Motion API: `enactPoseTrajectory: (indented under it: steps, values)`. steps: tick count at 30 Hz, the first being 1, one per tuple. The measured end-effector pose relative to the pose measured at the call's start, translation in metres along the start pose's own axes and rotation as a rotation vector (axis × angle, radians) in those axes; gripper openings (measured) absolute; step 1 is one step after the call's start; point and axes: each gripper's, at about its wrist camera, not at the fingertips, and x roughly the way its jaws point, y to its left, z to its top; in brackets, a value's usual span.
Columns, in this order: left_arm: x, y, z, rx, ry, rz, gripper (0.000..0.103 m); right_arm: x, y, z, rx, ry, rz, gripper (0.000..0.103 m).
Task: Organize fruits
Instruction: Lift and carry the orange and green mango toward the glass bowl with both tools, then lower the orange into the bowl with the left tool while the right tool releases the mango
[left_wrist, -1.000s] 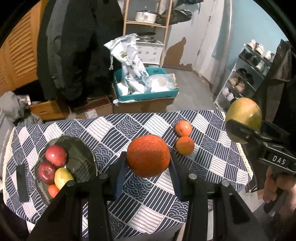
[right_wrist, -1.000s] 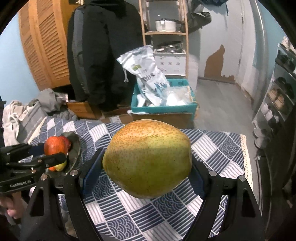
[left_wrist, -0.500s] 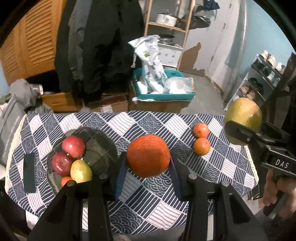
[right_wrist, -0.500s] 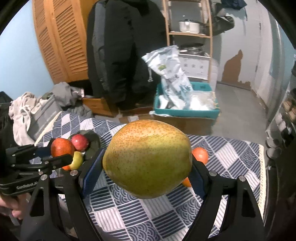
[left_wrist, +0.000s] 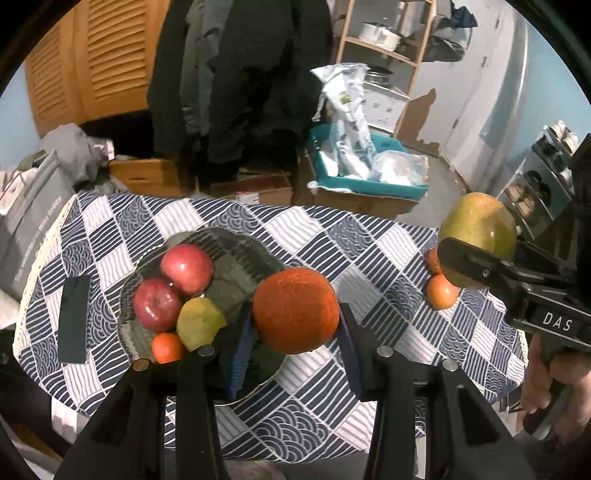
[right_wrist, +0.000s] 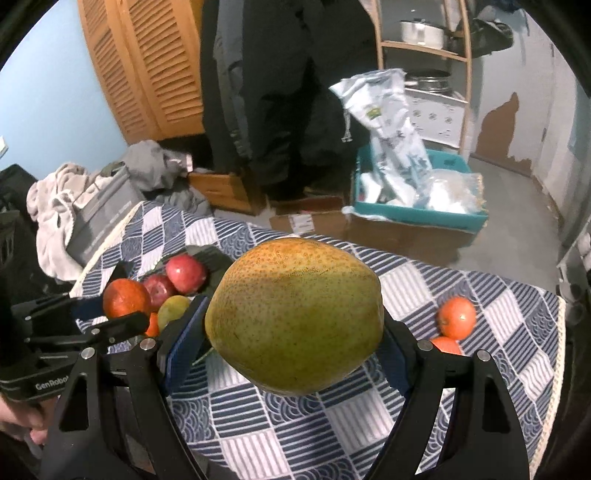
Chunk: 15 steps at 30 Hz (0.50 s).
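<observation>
My left gripper (left_wrist: 295, 332) is shut on a large orange (left_wrist: 296, 310) and holds it above the right edge of a dark glass plate (left_wrist: 236, 254). The plate holds two red apples (left_wrist: 186, 268), a small green pear (left_wrist: 199, 323) and a small tangerine (left_wrist: 166, 347). My right gripper (right_wrist: 291, 343) is shut on a big green-yellow pear (right_wrist: 295, 314), above the table's middle. In the left wrist view the pear (left_wrist: 478, 229) is held at the right, above two tangerines (left_wrist: 441, 291) on the checkered tablecloth (left_wrist: 332, 240). The tangerines (right_wrist: 456, 317) also show in the right wrist view.
A black phone (left_wrist: 74, 319) lies left of the plate. Beyond the table stand a teal bin with bags (left_wrist: 362, 170), cardboard boxes (left_wrist: 255, 188), hanging coats, a wooden shelf and a shoe rack (left_wrist: 535, 184). A grey bag and clothes (right_wrist: 103, 199) sit at the left.
Both grippers have moved left with their fruit. The orange now hangs over the plate's right edge, and the plate sits nearer the middle of both views.
</observation>
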Motion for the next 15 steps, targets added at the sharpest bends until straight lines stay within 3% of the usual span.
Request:
enactPoseTrajectory:
  steps: [15]
  values:
    - [0.027, 0.054, -0.021, -0.072, 0.066, 0.085, 0.044, 0.078, 0.054, 0.007, -0.060, 0.100, 0.069, 0.083]
